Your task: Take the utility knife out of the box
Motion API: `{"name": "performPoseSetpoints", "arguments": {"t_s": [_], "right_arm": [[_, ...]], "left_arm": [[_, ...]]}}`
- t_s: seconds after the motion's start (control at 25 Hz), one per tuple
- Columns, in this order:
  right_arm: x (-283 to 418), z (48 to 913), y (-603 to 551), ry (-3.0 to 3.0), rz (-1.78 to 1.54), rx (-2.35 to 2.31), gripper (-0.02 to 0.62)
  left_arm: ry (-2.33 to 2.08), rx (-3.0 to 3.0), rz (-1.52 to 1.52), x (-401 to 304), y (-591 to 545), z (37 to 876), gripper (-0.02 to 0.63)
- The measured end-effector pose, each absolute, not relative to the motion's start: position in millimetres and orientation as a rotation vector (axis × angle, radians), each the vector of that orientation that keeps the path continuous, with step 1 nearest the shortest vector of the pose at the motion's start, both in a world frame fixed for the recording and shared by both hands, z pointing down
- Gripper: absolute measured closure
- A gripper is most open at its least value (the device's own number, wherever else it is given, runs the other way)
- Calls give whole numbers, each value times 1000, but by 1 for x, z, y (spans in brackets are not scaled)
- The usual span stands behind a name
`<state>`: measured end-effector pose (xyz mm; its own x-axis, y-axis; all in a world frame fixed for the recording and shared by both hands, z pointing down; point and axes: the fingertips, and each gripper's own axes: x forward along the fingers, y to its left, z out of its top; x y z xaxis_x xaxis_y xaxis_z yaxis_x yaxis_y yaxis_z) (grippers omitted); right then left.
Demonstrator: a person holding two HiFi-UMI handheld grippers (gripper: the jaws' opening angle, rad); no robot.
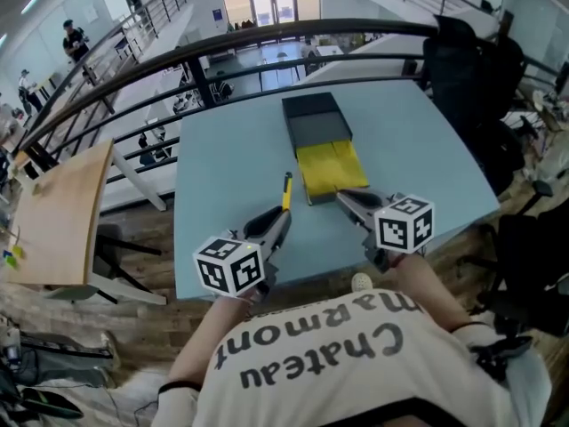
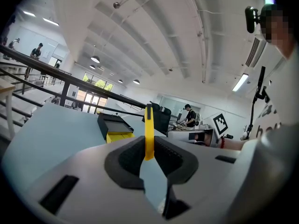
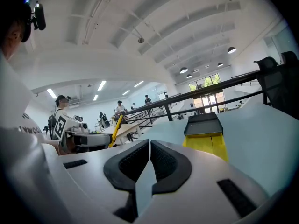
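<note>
A yellow utility knife (image 1: 286, 190) sticks out forward from my left gripper (image 1: 281, 213), which is shut on its lower end above the blue table (image 1: 231, 158). In the left gripper view the knife (image 2: 149, 132) stands upright between the pads. The box lies to its right: a dark sleeve (image 1: 313, 118) with a yellow drawer (image 1: 331, 169) pulled out towards me. My right gripper (image 1: 343, 197) is shut and holds nothing, with its tips at the drawer's near edge. In the right gripper view the drawer (image 3: 208, 143) lies just ahead, and the knife (image 3: 116, 129) shows at the left.
A black railing (image 1: 267, 38) runs behind the table's far edge. A wooden table (image 1: 62, 212) stands at the left. A black chair draped with dark cloth (image 1: 471, 78) stands at the far right corner. The table's near edge is against the person's body.
</note>
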<state>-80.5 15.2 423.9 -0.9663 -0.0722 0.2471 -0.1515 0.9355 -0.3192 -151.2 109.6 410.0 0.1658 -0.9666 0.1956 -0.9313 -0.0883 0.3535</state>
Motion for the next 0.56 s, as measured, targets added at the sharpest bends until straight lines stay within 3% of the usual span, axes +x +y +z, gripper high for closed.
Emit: {"name": "performPoseSetpoints", "arguments": {"t_s": [0.56], "right_arm": [[-82,426,25,-2851,477,163,554]], "left_arm": [[-1795,2064,-148,-151,118,410,546]]}}
